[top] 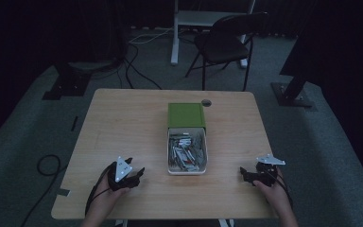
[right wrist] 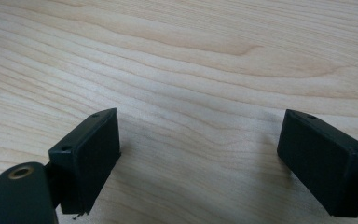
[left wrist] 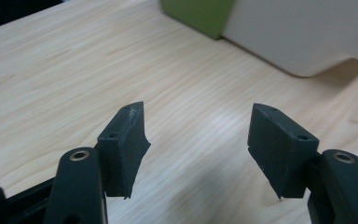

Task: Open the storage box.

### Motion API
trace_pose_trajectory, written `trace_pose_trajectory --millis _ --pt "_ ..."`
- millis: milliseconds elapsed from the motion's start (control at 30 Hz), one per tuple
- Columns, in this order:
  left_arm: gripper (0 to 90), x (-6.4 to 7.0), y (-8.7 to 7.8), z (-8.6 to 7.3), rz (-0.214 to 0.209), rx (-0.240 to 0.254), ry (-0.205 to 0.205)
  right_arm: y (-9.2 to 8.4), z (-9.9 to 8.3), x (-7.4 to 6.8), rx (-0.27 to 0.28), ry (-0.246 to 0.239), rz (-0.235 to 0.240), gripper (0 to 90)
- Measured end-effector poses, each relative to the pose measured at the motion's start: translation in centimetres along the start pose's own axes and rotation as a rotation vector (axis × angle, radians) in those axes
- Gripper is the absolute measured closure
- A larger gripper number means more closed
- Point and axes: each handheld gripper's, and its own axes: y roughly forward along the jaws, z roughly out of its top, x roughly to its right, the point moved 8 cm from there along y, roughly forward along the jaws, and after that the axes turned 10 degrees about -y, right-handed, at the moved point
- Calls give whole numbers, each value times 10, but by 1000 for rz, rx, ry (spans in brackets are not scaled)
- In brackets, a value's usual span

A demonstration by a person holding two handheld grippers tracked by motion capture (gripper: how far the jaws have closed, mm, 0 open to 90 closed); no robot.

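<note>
Left tool (top: 133,174): near bench edge, left of tray, held in a hand (top: 105,194); jaws released, standing apart, nothing between them. Left gripper view (left wrist: 198,149): bare wood between the pads, which hang just above the bench surface.
Left tool aim: points toward the tray's near left corner; the tray's white wall and a bit of green lid sit at the top of its own view, apart from the jaws.
Right tool (top: 248,176): near bench edge, right of tray, held in a hand (top: 275,191); jaws released, wide apart, holding nothing. Right gripper view (right wrist: 200,158): only wood grain between the pads.
Grey plates: one three-cornered plate on top of each tool, pale in the dim light.
Bench (top: 123,123): light wood, rounded corners; small dark round hole near the far edge.
Tray (top: 169,156): white, oblong, at bench centre, long axis running away from the person; near part uncovered, full of small mixed items, grey and white with some red; too small to identify.
Lid (top: 185,115): green, over the tray's far end.
Tray position: between the two tools, well apart from both.
Floor beyond: grey carpet, black cables, a dark folding chair (top: 222,45) behind the bench, white desk legs farther back.
</note>
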Motion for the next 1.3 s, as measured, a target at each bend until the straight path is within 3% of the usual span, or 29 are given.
trace_pose_trajectory --millis 133,367,900,1067,1167,1233,1300 --pt "368 -18 -3 -4 49 1 -71 0 0 0 0 0 0 126" --pt "303 -39 -9 -9 65 4 -173 0 0 0 0 0 0 126" --pt "261 -71 -23 -15 119 36 -301 0 0 0 -1 -1 2 122" --pt "154 -79 -24 -20 130 19 -366 0 0 0 0 -2 2 121" --pt "141 -83 -24 -23 148 16 -376 0 0 0 0 -3 2 121" --pt "106 -85 -24 -25 161 0 -347 0 0 0 0 -3 2 121" --pt "105 -86 -24 -27 172 -8 -344 0 0 0 0 -2 2 121"
